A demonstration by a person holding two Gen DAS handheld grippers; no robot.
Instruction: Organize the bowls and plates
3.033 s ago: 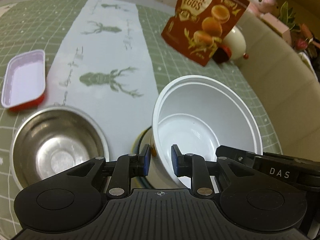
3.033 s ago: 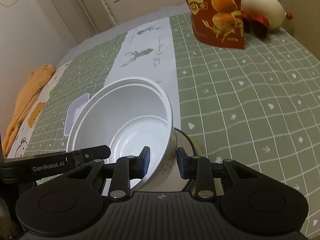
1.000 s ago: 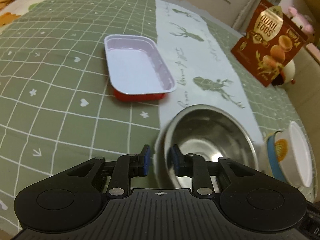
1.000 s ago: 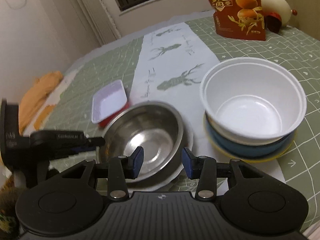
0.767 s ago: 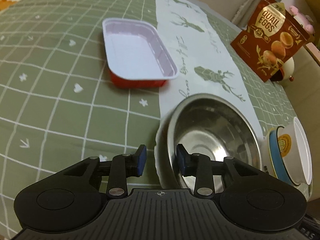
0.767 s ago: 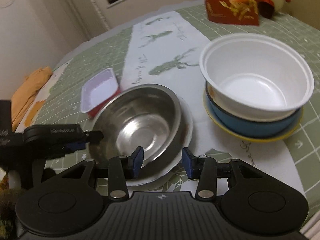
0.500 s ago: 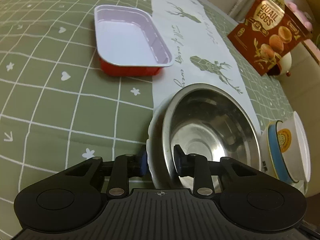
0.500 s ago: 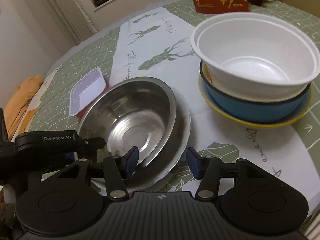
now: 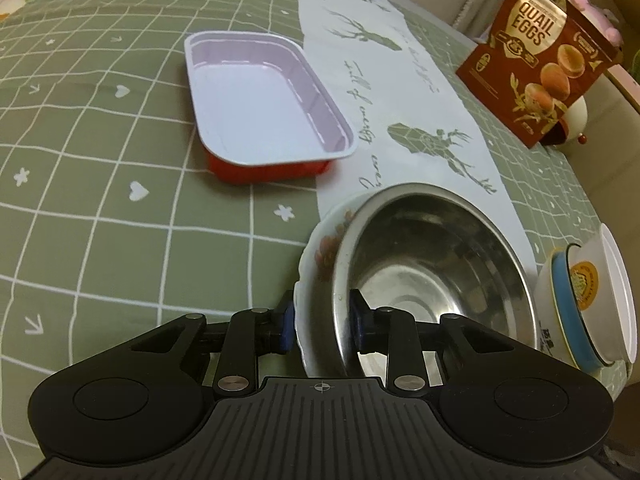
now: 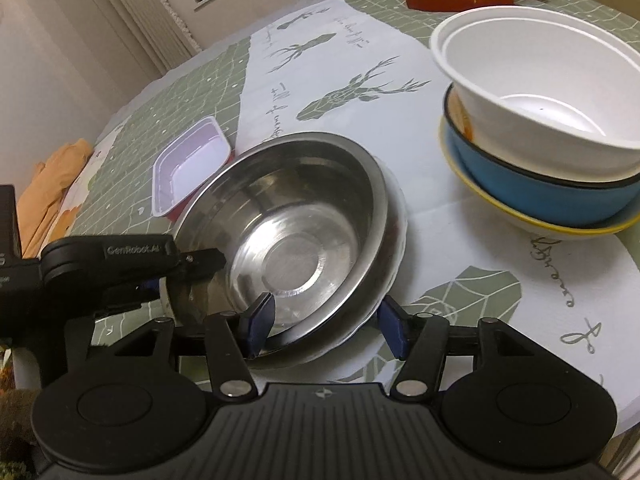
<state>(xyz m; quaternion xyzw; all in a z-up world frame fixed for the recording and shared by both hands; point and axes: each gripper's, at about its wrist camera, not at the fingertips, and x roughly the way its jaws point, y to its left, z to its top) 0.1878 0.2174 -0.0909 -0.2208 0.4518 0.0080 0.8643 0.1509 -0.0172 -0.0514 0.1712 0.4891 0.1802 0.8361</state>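
Steel bowl sits nested in a floral plate near the counter's near edge, on the white runner. The left hand-held gripper straddles both rims together — one pad outside the plate, one inside the bowl — apparently clamped, likely to lift the pair as one. The right hand-held gripper is opening, its jaws spanning the same rims without pressing. Towards the right edge a white bowl is nested in a blue bowl on a yellow-rimmed plate — probably the destination.
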